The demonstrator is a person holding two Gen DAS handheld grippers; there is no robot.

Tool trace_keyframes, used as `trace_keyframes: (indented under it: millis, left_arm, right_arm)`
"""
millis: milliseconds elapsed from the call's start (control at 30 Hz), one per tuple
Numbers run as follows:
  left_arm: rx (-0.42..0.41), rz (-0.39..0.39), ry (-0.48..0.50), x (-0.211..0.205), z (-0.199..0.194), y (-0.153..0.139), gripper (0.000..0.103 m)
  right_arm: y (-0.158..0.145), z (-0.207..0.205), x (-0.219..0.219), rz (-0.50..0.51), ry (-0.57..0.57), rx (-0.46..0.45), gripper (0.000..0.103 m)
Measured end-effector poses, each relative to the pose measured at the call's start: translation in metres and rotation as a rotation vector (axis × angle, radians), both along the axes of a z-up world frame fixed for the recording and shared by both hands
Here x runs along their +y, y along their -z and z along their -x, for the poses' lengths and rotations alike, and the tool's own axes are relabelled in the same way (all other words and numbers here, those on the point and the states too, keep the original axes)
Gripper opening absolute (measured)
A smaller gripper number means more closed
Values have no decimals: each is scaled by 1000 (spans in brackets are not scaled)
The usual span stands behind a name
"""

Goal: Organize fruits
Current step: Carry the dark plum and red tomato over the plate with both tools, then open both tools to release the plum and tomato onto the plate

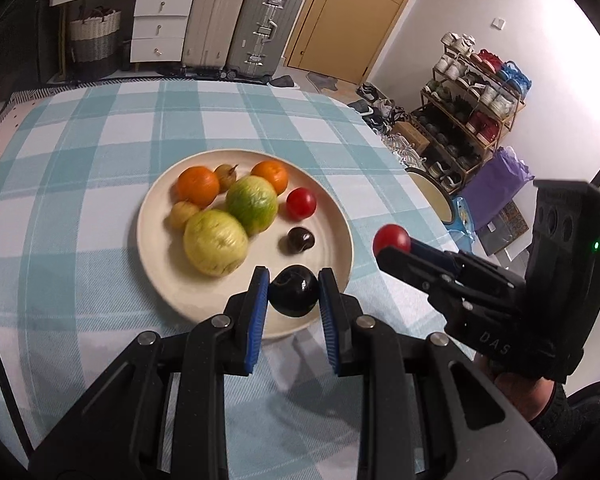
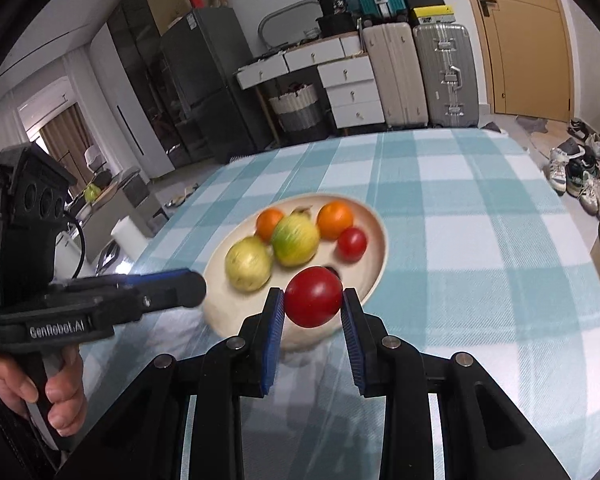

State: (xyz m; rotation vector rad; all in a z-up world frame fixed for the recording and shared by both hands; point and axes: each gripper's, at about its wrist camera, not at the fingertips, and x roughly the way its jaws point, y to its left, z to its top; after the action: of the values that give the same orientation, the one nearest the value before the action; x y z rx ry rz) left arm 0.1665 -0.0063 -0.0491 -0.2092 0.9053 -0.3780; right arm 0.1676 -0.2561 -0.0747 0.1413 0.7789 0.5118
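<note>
A round cream ceramic plate (image 1: 340, 216) sat on the table covered with a teal-and-white checked cloth (image 1: 100, 140), at the middle of the left wrist frame. On it, two orange round oranges (image 1: 198, 185) lay toward the top, two yellow-green round fruits (image 1: 252, 204) below them, a small red tomato (image 1: 301, 203) to their right, and a small dark brown chestnut-like fruit (image 1: 300, 239) below that tomato.

Even indoor light; fisheye edges bend and darken; the plate (image 2: 374, 236) and its fruit are motion-blurred in the right view.
</note>
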Motion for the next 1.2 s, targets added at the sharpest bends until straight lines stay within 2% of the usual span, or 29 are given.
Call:
trace_keyframes:
  millis: [500,1067,1133,1200]
  left_arm:
    - [39,-34,1,-18,-48,16,22]
    - [44,-33,14,-24,-70,33,22]
    - [36,-23,9,-23,-72,34,22]
    - [27,-12,-3,-19,-74,33,22]
  right_arm:
    - [11,-44,3,14,-24,39,30]
    - [28,-66,7,-11,-38,98,30]
    - [30,-69,8,-13,-37,103,31]
    - [30,-70,7,-14,-27,100,37]
